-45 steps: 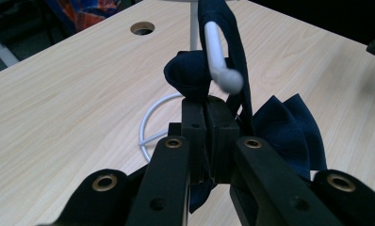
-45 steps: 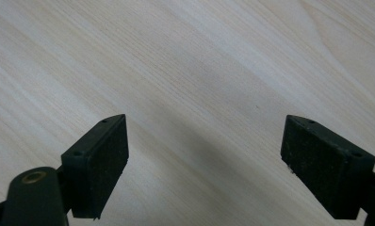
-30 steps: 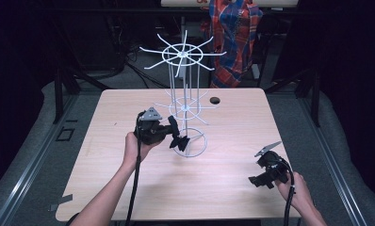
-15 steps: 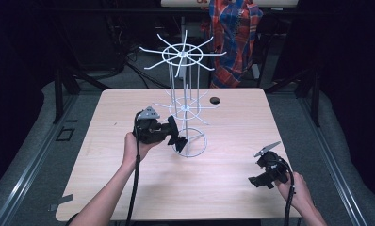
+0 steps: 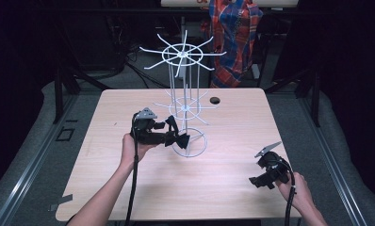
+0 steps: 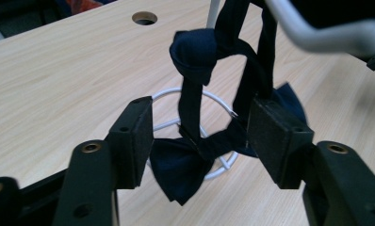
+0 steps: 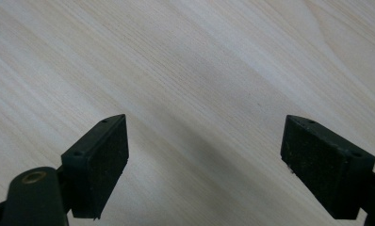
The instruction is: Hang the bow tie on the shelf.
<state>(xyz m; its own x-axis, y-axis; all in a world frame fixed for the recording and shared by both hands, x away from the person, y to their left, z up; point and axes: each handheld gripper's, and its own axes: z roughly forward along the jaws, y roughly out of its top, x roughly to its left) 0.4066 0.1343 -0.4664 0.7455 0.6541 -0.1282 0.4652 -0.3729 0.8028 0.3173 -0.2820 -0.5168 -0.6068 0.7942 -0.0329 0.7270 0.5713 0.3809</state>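
Note:
A white wire rack [image 5: 182, 55] with spokes stands mid-table on a ring base [image 5: 190, 147]. A dark navy bow tie [image 5: 179, 139] hangs by its strap from a low spoke [image 6: 327, 37]. My left gripper [image 5: 175, 132] reaches in level from the left. Its jaws have just been opening. In the left gripper view the bow tie [image 6: 185, 165] and its strap hang between the spread pads [image 6: 139, 136] of my left gripper [image 6: 202, 110], unpinched. My right gripper [image 5: 257, 181] rests low at the table's front right. My right gripper [image 7: 204, 141] is wide open over bare wood.
The light wood table [image 5: 232, 122] has a round cable hole [image 5: 215, 100] behind the rack. A red and blue plaid cloth [image 5: 235, 28] hangs beyond the far edge. Dark stand legs flank the table. Cables trail from both grippers toward the front edge.
The left gripper's jaws have spread apart around the bow tie's strap, with the hand barely shifting. The right gripper has stayed where it was.

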